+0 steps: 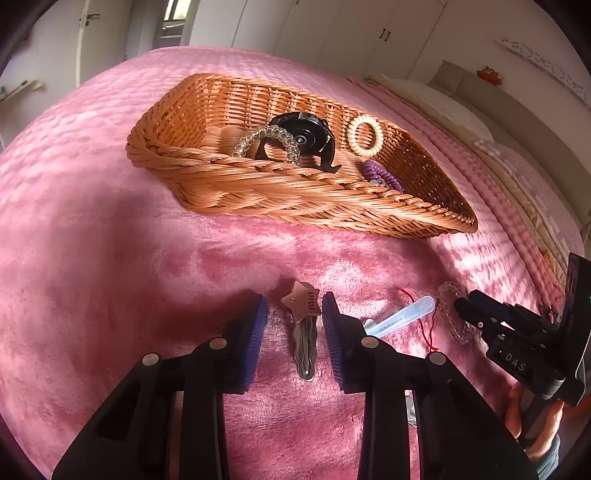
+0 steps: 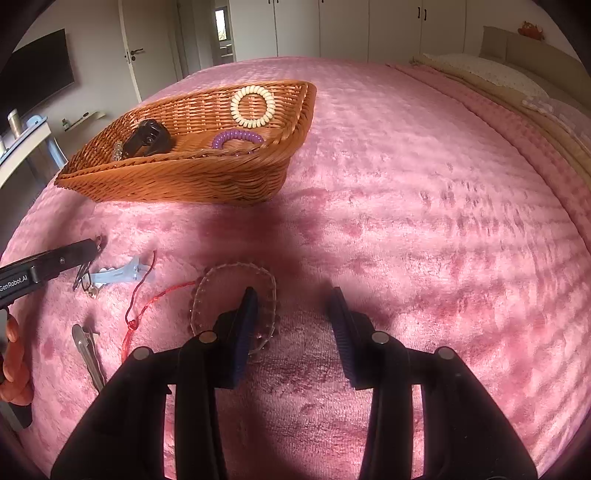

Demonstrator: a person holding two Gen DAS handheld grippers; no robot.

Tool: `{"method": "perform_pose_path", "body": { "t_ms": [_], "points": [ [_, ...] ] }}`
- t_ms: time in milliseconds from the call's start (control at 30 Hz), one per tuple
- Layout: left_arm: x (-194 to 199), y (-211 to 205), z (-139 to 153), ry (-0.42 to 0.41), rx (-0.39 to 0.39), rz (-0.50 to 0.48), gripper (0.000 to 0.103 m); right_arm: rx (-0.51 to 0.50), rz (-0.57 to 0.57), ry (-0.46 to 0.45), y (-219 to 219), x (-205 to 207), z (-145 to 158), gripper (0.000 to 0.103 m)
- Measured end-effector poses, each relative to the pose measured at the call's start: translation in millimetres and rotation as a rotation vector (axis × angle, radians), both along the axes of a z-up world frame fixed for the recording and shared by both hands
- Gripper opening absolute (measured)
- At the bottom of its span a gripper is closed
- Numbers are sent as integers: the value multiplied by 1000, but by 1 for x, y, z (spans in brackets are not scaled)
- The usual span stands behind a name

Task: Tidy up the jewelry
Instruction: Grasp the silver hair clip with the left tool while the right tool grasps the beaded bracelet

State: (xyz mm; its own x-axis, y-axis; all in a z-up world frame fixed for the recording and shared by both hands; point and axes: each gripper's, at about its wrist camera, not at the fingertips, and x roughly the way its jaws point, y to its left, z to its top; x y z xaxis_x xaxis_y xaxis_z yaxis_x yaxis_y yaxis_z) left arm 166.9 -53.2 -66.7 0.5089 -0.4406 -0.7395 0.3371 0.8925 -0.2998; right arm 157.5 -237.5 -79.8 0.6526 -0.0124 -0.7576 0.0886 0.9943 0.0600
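Observation:
A wicker basket on the pink bedspread holds a black claw clip, a clear coil tie, a cream coil tie and a purple coil tie. My left gripper is open, its pads on either side of a brown star hair clip. My right gripper is open over a clear bead bracelet, its left finger resting inside the loop. A light blue clip and a red string lie between.
A silver clip lies on the bedspread at the left in the right wrist view. Pillows and a headboard are at the far right. White wardrobes stand behind the bed.

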Motion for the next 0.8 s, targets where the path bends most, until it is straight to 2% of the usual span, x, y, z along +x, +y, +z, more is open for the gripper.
{"method": "perform_pose_path", "body": {
  "t_ms": [67,233,300,500,633,667,800],
  "points": [
    [0,2,-1,3,-6,6,21,-7,1,0,1,0,0,37],
    [-1,3,-1,-8,-7,9,21,-36,23,6,8,3,0,31],
    [-3,2,0,-20,-1,12,20,-35,38,4,11,3,0,22],
    [-8,13,4,-48,-38,46,19,-51,53,3,17,1,0,9],
    [-12,17,8,-75,-59,56,19,-22,59,4,15,0,1,8],
    [-13,18,9,-81,-62,56,10,-14,61,4,14,-1,1,7],
    [-14,19,9,-80,-71,54,10,-1,70,0,14,-5,5,6]
  ]
}}
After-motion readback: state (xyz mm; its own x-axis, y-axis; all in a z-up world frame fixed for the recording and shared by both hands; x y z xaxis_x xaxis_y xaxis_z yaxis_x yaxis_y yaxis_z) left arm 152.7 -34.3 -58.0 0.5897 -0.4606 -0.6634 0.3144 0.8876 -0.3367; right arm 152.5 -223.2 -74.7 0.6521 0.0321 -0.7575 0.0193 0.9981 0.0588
